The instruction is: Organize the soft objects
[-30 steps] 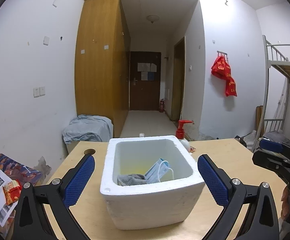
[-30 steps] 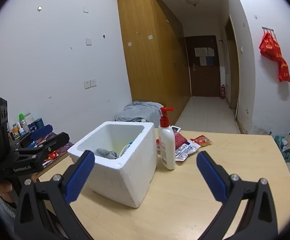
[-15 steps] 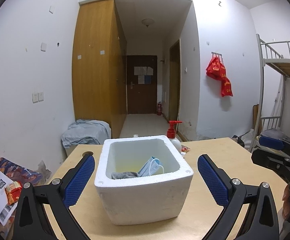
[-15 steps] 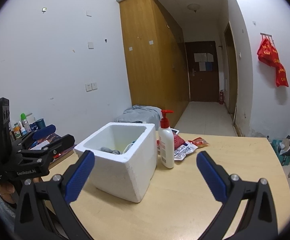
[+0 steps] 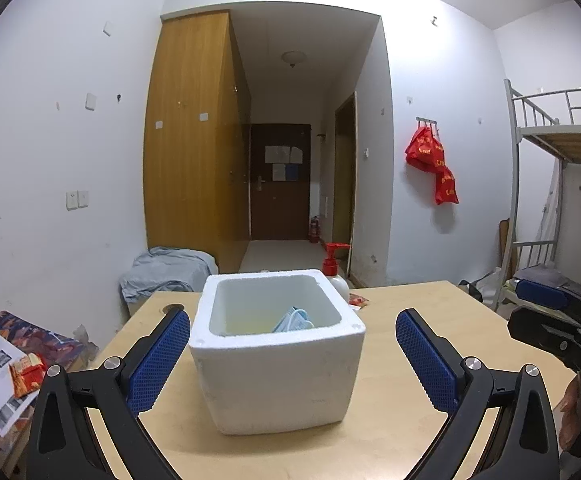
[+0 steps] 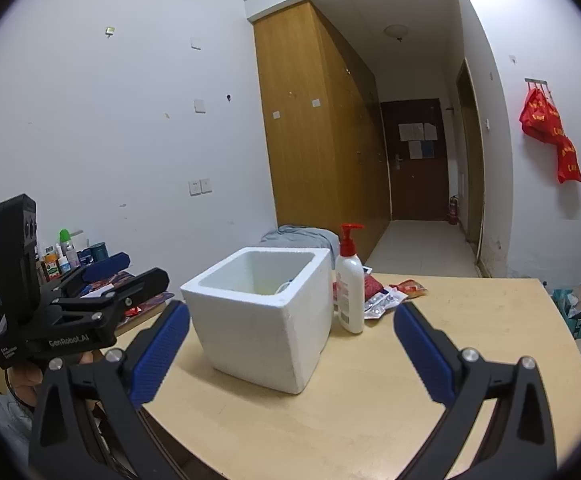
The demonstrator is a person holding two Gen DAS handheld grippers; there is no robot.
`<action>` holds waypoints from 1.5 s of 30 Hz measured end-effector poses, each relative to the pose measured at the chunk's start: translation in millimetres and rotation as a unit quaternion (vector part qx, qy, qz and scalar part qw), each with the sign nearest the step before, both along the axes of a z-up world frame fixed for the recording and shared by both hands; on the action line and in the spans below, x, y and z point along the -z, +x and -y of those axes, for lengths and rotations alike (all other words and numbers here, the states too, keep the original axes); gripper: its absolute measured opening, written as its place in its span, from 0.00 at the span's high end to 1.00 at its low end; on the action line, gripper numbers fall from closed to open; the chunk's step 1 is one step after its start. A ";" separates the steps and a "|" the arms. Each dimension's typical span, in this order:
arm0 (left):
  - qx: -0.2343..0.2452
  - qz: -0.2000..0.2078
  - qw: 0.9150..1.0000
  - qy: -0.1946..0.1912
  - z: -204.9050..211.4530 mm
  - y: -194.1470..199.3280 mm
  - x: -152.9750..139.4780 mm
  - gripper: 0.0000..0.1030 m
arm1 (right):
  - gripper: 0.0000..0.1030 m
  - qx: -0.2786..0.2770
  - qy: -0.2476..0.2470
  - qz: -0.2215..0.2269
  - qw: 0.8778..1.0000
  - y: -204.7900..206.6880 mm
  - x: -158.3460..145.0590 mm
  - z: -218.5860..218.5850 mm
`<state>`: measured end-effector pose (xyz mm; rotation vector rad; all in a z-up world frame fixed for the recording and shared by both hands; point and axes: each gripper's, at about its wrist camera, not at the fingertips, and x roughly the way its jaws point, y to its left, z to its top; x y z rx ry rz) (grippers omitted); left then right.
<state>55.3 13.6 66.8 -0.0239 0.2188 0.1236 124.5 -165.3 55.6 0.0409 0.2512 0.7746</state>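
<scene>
Face mask (image 5: 295, 319) looks soft and light in the foam box (image 5: 278, 364) between our left gripper's (image 5: 293, 354) wide-apart jaws; we would pinch its top edge. Right gripper (image 6: 291, 350) is wide apart and empty too.

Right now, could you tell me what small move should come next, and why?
Probably draw both tools back and stop: the left tool and right tool are open and empty, the face mask lies in the foam box, and no loose soft item shows on the table.
</scene>
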 end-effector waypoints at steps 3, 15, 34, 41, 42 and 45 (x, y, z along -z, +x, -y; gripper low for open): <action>0.000 0.003 1.000 -0.001 0.4 -6.2 4.2 0.00 | 0.00 -0.001 0.000 0.002 1.000 -5.4 3.7 1.5; 0.008 0.006 1.000 -0.016 3.7 -34.8 30.1 0.00 | 0.00 -0.011 0.013 0.014 1.000 -35.4 21.5 6.5; -0.001 0.017 0.999 -0.039 8.7 -49.2 79.7 0.00 | 0.00 0.004 0.026 0.020 0.999 -55.2 68.6 8.2; -0.011 0.028 0.999 -0.029 12.0 -59.9 81.6 0.00 | 0.00 0.011 0.029 0.018 0.999 -61.1 71.9 10.0; -0.010 0.028 0.999 -0.028 12.8 -61.2 81.5 0.00 | 0.00 0.013 0.030 0.017 0.999 -61.9 71.3 10.9; -0.006 0.029 0.999 -0.023 15.4 -66.9 81.7 0.00 | 0.00 0.019 0.028 0.020 0.999 -65.9 70.4 12.7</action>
